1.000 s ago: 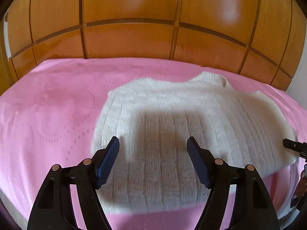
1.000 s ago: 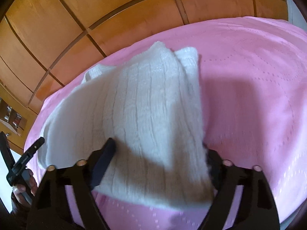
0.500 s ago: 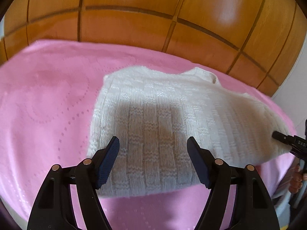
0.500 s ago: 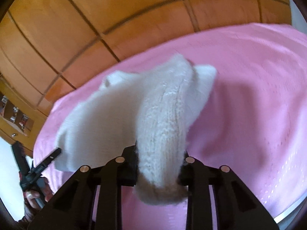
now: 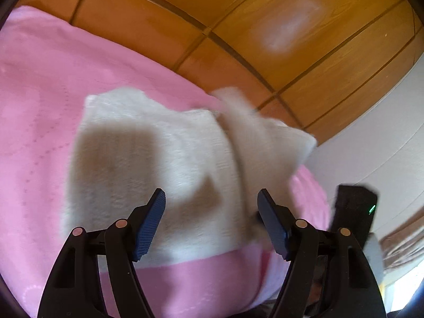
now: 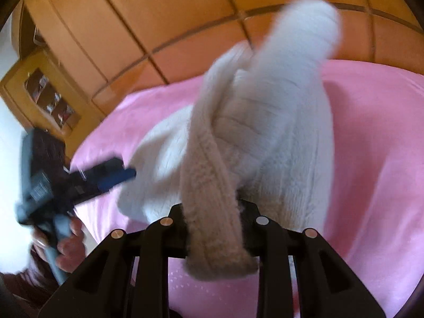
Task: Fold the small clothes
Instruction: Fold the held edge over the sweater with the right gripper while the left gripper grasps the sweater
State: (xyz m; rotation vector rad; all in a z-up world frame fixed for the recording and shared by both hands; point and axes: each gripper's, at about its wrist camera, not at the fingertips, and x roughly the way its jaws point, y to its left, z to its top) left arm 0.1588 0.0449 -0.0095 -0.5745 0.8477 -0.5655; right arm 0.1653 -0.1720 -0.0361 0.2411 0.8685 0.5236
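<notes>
A small white knitted sweater lies on a pink bedcover. My left gripper is open and empty, hovering over the sweater's near edge. My right gripper is shut on a bunched edge of the sweater and lifts it off the bed, so the right side rises and folds over. The left gripper also shows at the left of the right wrist view, held by a hand.
A wooden panelled wall stands behind the bed. A wooden cabinet stands at the far left. The bedcover's near edge runs just under the left gripper. A white wall is at the right.
My right gripper has closed on the sweater's edge and raised it, pulling the right side up and over. The left gripper has shifted toward the sweater's right side, still open.
</notes>
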